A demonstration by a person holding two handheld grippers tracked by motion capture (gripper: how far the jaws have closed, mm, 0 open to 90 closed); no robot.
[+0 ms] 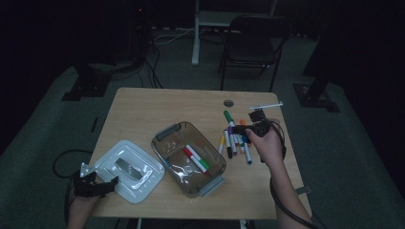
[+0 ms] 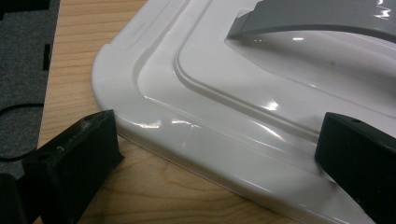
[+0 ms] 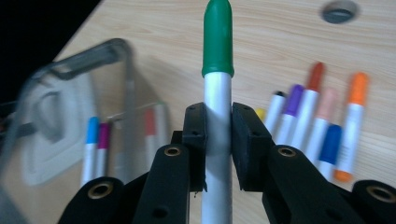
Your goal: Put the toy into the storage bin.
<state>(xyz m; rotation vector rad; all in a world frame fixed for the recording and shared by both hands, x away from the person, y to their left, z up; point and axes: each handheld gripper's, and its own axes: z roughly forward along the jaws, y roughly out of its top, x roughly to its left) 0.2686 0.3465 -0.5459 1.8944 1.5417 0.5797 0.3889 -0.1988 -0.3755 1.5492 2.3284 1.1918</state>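
In the right gripper view the clear container (image 3: 70, 93) and the markers inside (image 3: 95, 144) are smeared by blur. The green-capped marker (image 3: 217, 93) runs off the bottom edge. In the left gripper view the white lid (image 2: 243, 107) is cut off at top and right.

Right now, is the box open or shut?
Open. Its white lid lies flat on the table beside the clear box, and markers show inside it with nothing covering them.

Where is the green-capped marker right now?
In the right gripper view, the green-capped marker is clamped upright in the right gripper, above the loose markers beside the clear container.
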